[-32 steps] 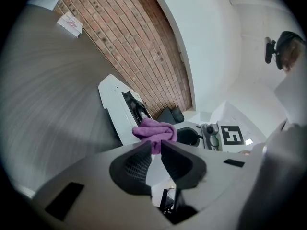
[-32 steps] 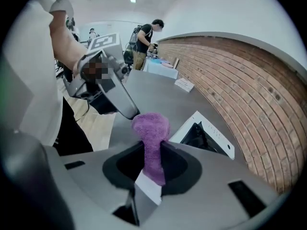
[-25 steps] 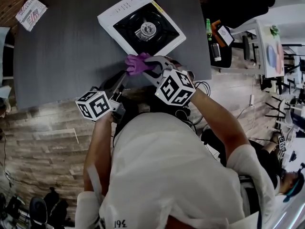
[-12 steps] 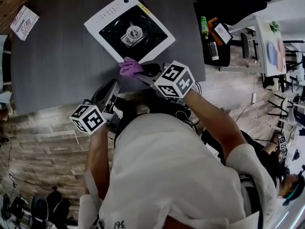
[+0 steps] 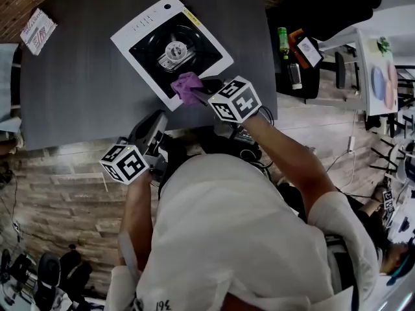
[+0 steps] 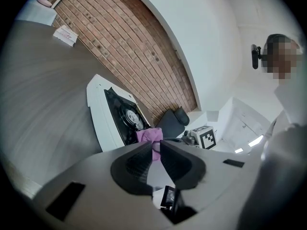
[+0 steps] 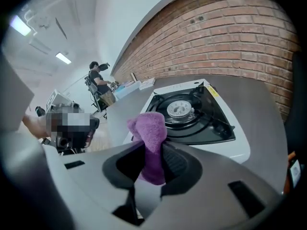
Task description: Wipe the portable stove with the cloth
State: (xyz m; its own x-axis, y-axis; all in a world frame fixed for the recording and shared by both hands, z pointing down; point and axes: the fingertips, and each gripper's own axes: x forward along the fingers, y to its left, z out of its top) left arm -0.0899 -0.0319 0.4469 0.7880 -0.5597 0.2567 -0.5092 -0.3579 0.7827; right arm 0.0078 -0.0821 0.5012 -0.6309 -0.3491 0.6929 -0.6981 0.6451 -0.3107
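The portable stove [image 5: 144, 28], white with a black top and a round burner, lies on the dark table [image 5: 78, 89]. My right gripper [image 5: 202, 93] is shut on a purple cloth [image 5: 187, 86], which lies over the stove's near edge. In the right gripper view the cloth [image 7: 151, 128] sticks up out of the right gripper [image 7: 153, 148], with the stove [image 7: 192, 114] just beyond. My left gripper [image 5: 152, 127] hangs at the table's near edge, apart from the stove. In its own view the left gripper [image 6: 156, 150] holds nothing, only a thin slit between its jaws, and the cloth [image 6: 149, 134] shows beyond.
A printed packet [image 5: 35, 28] lies at the table's far left corner. Off the table's right side stand a green bottle [image 5: 283, 41] and a phone [image 5: 308, 52] on a dark seat. The table's near edge runs just in front of my grippers, with wooden floor below.
My right gripper has carried the purple cloth from the table beside the stove's near corner up onto the stove's near edge. The left gripper has hardly moved.
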